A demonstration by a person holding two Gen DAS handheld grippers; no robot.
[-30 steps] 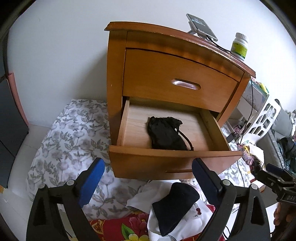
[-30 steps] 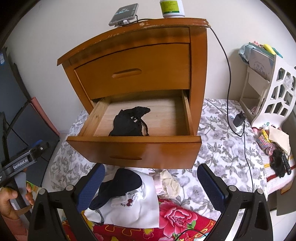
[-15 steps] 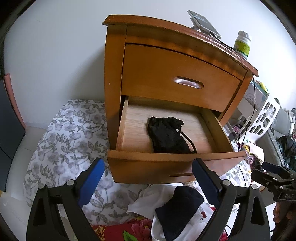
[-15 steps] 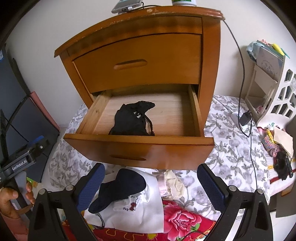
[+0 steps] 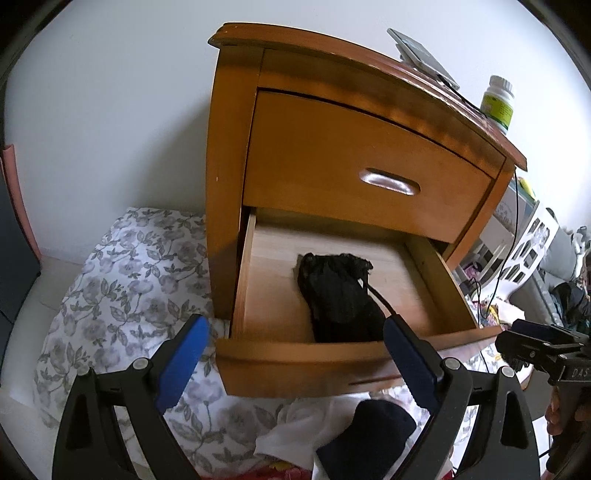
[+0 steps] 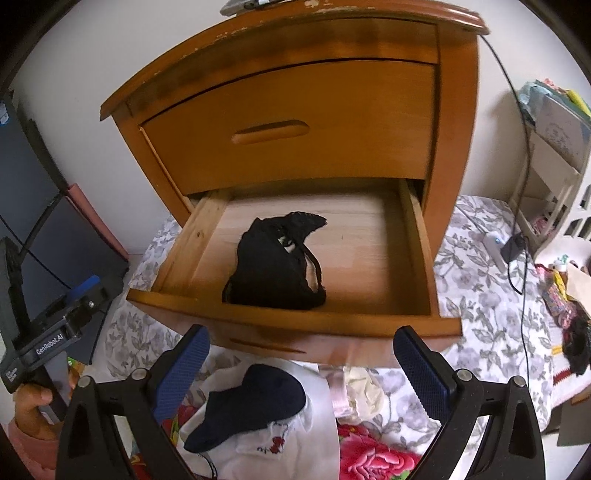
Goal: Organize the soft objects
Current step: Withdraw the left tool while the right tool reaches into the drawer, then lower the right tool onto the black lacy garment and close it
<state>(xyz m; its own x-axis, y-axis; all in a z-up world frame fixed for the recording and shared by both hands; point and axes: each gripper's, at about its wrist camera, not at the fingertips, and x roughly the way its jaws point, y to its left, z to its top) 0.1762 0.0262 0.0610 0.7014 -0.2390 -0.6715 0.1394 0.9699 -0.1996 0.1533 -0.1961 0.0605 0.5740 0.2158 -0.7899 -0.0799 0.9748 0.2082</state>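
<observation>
Inside open lower drawer (image 6: 295, 317): black garment (image 6: 275, 267). Dark sock (image 6: 245, 404) lies near, below drawer front. Both grippers (image 5: 295, 365) (image 6: 299, 369) empty, fingers apart. Risk: loose strap snagging drawer on closing.

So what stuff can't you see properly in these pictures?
- Front end of the black garment in the left wrist view: hidden behind the open drawer's front panel.
- Phone on the nightstand, right wrist view: cut off by the top edge.
- Bottle label, left wrist view: too small to read.
- Dark sock, left wrist view: partly covered by the left gripper.
</observation>
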